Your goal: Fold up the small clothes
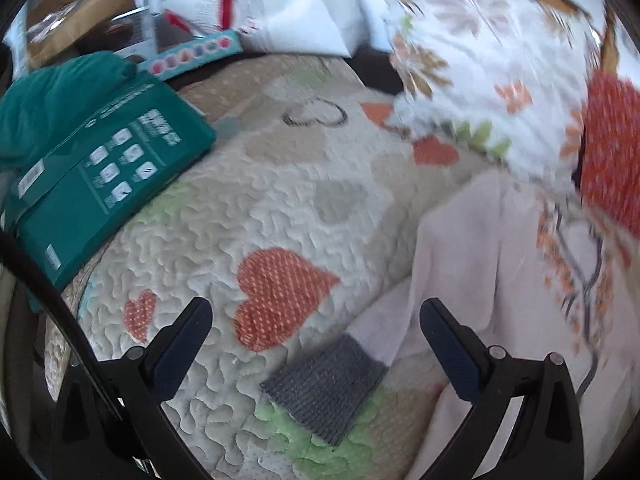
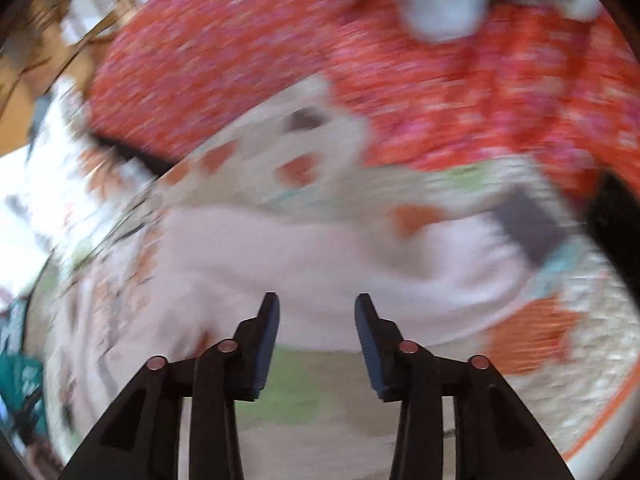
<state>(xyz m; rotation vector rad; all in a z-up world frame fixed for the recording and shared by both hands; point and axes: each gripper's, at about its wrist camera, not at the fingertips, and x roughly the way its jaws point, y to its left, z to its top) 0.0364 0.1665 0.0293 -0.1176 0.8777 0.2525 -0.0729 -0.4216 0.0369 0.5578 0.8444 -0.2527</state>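
Note:
A small pale pink garment [image 1: 492,264] with an orange print lies on the quilted bedspread [image 1: 248,208], its grey ribbed cuff [image 1: 326,388] pointing toward me. My left gripper [image 1: 316,322] is open and empty, hovering just above the cuff. The right wrist view is blurred. It shows the same pink garment [image 2: 320,256] and its grey cuff [image 2: 532,224] at the right. My right gripper [image 2: 316,316] is open and empty, just above the garment's near edge.
A green box [image 1: 108,176] and green cloth [image 1: 52,100] lie at the left. A white flowered pillow [image 1: 488,64] and a red patterned cloth [image 1: 612,160] lie at the right; the red cloth [image 2: 280,60] fills the back of the right view. Bags and boxes stand behind.

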